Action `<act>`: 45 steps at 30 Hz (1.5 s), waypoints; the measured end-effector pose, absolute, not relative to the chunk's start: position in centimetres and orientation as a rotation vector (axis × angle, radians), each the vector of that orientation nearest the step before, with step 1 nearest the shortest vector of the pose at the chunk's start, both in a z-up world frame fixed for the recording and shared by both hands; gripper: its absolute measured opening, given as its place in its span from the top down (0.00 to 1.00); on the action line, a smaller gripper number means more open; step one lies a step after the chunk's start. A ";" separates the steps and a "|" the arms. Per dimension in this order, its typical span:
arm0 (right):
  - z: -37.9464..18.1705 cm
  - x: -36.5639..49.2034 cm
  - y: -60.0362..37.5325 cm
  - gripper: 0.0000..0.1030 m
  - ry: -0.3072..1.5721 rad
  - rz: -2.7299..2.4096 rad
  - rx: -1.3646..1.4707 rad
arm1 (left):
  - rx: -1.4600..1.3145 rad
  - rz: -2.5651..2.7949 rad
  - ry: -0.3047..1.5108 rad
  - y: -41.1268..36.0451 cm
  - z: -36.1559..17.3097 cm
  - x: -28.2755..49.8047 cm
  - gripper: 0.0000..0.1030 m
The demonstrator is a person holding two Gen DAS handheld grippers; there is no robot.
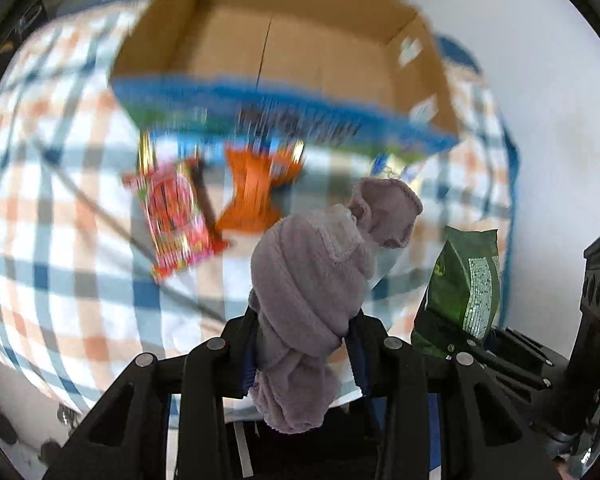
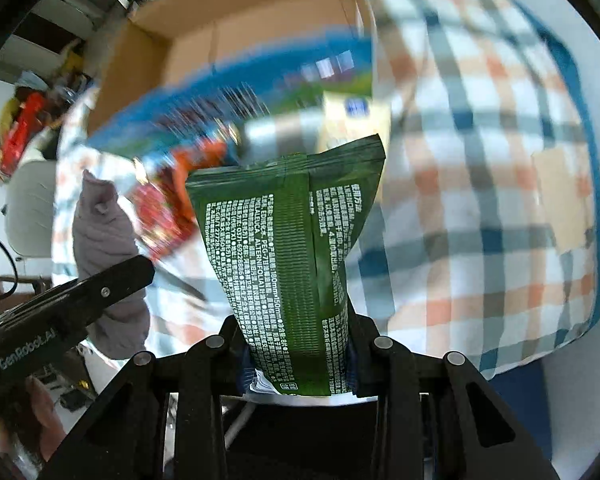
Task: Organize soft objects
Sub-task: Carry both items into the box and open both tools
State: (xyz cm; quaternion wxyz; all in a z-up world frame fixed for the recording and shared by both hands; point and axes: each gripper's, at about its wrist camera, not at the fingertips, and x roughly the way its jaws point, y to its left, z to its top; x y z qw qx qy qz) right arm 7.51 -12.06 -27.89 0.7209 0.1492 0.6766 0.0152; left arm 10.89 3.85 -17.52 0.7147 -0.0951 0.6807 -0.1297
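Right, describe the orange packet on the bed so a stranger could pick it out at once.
Start at the open brown cardboard box on the checked orange-and-blue bedspread. Just in front of its blue printed front wall lie two flat snack packets side by side. The crinkled orange snack packet is the one pinched at the waist like a bow, next to the flat red-and-pink printed packet.

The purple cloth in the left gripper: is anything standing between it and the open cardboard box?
Nothing visible blocks it. The purple cloth is lifted above the table, and the red snack packet and orange packet lie flat below its path. The cardboard box looks empty inside.
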 end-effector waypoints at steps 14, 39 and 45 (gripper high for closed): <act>-16.2 18.9 -13.3 0.65 1.306 0.071 0.289 | -0.175 -0.268 1.373 -0.1 -16.0 26.2 0.67; -32.6 40.4 -15.2 0.65 1.490 0.027 0.213 | -0.541 -0.309 1.691 -0.9 -34.3 43.2 0.65; -34.7 41.7 -15.1 0.62 1.513 -0.006 0.182 | -0.500 -0.271 1.701 -1.5 -35.6 44.1 0.64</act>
